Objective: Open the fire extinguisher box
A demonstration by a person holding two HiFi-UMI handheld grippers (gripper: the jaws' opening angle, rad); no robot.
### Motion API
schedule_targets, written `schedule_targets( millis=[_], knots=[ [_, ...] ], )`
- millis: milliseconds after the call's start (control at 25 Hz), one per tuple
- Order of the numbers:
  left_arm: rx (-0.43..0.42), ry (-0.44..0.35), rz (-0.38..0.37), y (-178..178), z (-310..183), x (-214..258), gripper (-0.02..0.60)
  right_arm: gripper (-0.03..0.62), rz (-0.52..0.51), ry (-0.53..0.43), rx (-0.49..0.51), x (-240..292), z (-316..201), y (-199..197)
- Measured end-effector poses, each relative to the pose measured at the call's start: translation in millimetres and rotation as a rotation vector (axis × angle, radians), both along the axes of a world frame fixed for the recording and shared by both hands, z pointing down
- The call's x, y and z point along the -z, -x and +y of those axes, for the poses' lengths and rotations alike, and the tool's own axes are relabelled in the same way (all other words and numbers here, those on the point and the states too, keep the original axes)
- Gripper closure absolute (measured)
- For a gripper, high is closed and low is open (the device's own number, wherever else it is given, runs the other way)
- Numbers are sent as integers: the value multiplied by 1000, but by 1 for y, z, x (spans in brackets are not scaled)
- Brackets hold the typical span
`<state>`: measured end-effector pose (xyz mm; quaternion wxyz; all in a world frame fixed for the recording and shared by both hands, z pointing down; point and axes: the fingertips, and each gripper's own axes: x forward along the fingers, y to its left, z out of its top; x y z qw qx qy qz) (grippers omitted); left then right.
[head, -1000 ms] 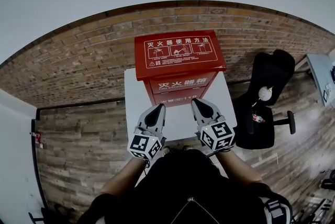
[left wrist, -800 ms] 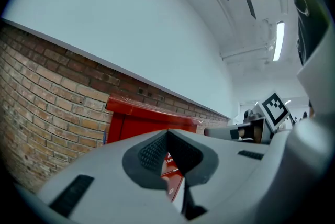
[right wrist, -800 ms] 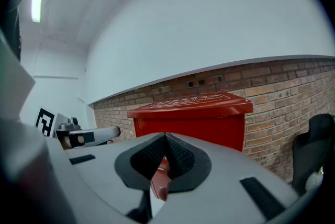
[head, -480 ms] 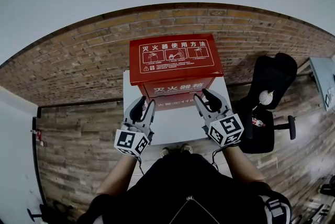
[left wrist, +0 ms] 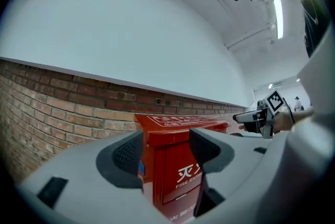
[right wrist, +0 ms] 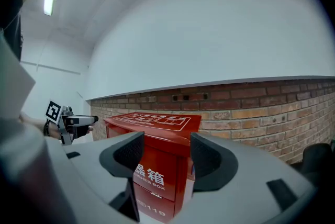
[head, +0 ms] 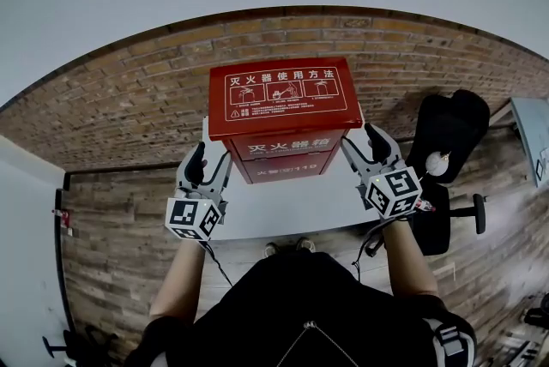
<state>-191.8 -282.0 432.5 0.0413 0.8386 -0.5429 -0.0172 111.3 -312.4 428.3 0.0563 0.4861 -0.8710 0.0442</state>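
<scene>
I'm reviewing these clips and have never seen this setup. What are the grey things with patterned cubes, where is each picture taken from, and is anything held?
No robot: a person holds a grey two-jaw gripper in each hand, the left gripper and the right gripper; the cubes are part of them. The wide picture comes from a camera on the person's head, looking down. The other two come from cameras riding on each gripper, looking along its jaws. A red metal fire extinguisher box, lid shut, stands on a white table against a brick wall; a black office chair is at the right. Both grippers' jaws are opening, one at each front corner of the box; nothing is held.
</scene>
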Motion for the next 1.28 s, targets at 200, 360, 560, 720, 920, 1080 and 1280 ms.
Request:
schedule_targets(
  millis=[200,360,560,720,920,1080,1280],
  knots=[
    [-29,25,-31,9,-19,-8,255,330,-17,29,24,-12,-17,-13],
    [-60,13,-43,9,-30,-11,241,329,-3,31,50,-21,-28,-14],
    [-100,8,-43,0,-39,-12,237,330,7,33,74,-24,-34,-12],
    [-119,11,-20,-8,-43,-15,238,329,3,32,87,-26,-35,-10],
    [-129,20,-7,-7,-46,-15,238,330,4,30,105,-26,-35,-6],
    [-125,21,-8,-7,-46,-15,238,330,31,20,89,-28,-36,-4],
    [-119,23,-9,-7,-45,-15,238,335,39,21,82,-28,-36,-6]
  ],
)
